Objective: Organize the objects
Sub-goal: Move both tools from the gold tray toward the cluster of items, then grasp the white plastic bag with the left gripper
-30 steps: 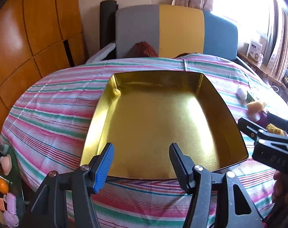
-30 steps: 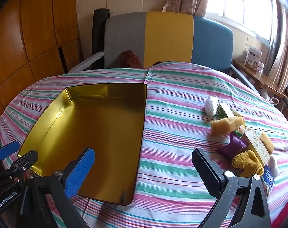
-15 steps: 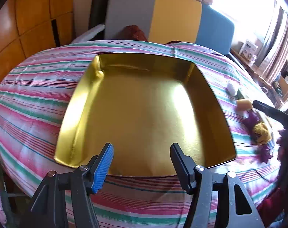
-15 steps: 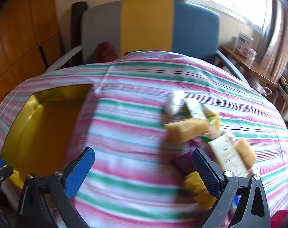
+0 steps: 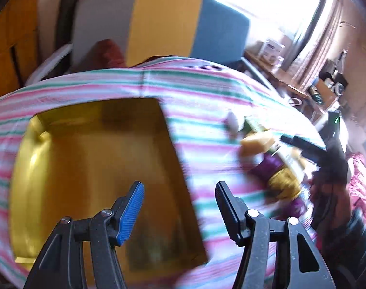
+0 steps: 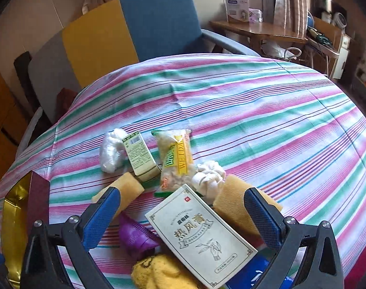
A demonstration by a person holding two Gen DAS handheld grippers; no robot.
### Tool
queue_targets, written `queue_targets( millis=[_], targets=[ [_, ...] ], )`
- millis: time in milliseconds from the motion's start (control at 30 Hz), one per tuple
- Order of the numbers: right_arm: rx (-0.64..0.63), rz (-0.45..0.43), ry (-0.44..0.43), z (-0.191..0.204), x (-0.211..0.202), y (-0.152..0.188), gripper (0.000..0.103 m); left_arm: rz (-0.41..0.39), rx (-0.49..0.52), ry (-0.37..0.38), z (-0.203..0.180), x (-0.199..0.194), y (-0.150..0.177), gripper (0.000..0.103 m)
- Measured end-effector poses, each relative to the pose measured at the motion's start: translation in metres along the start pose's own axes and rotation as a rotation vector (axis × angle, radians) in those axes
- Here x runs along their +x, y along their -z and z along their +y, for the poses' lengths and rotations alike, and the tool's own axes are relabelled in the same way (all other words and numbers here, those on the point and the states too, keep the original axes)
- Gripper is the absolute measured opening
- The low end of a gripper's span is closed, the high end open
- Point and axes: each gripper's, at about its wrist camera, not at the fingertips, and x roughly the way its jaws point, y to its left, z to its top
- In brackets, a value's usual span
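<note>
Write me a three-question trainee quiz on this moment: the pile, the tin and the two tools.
1. True or false: the gold tin already holds an item from the pile.
2. Multiple choice: which item lies midway between the fingers of the right tool? A) the white crumpled bag B) the white flat box C) the purple wrapper
3. Fill in: the left tool hovers over the tin's right ____, holding nothing.

Key: 1 false, the tin looks empty. 2 B. 3 edge; both tools are open.
</note>
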Motion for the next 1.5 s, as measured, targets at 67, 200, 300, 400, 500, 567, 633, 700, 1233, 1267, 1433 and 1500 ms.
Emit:
queue_targets(
  millis=[67,200,300,400,500,567,633,700,1233,1267,1433,1500],
  targets=[
    [-0.006,0.007,-0.001,0.001,-0.001,0.0,0.103,0.014,0.054,0.011,-0.022,0.021,-0.021,0.061],
    [-0.009,0.018,0.016,0.004,-0.001,0.0,0.103,0.04,0.107,0.007,-0.05,0.063,-0.05,0.061],
    [0.003,0.017,0.001,0.0,0.001,-0.002,0.103,0.078,0.122,0.029,-0.067,0.1,-0.07,0.059],
    [-0.021,0.022,0.004,0.003,0.003,-0.002,0.103,0.105,0.135,0.057,-0.079,0.132,-0.083,0.056],
    [-0.067,0.04,0.018,0.011,0.008,-0.001,0.103,0.119,0.155,0.079,-0.091,0.156,-0.096,0.056],
    [-0.092,0.043,0.022,0.015,0.009,0.0,0.103,0.123,0.169,0.09,-0.099,0.169,-0.104,0.055],
    [-0.11,0.044,0.022,0.018,0.009,0.001,0.103,0.132,0.177,0.098,-0.105,0.184,-0.112,0.055],
    [-0.128,0.048,0.017,0.021,0.01,0.002,0.103,0.15,0.182,0.112,-0.111,0.198,-0.116,0.055],
    [-0.211,0.005,-0.052,0.036,0.005,0.005,0.101,0.091,0.121,0.107,-0.076,0.144,-0.087,0.027],
    [-0.216,0.005,-0.059,0.037,0.005,0.005,0.099,0.079,0.115,0.116,-0.072,0.131,-0.083,0.027],
    [-0.064,-0.035,-0.135,0.003,-0.007,-0.007,0.095,0.024,0.116,0.123,-0.057,0.078,-0.056,0.027],
    [0.004,-0.034,-0.145,-0.013,-0.009,-0.009,0.095,0.014,0.1,0.13,-0.046,0.06,-0.043,0.027]
  ],
)
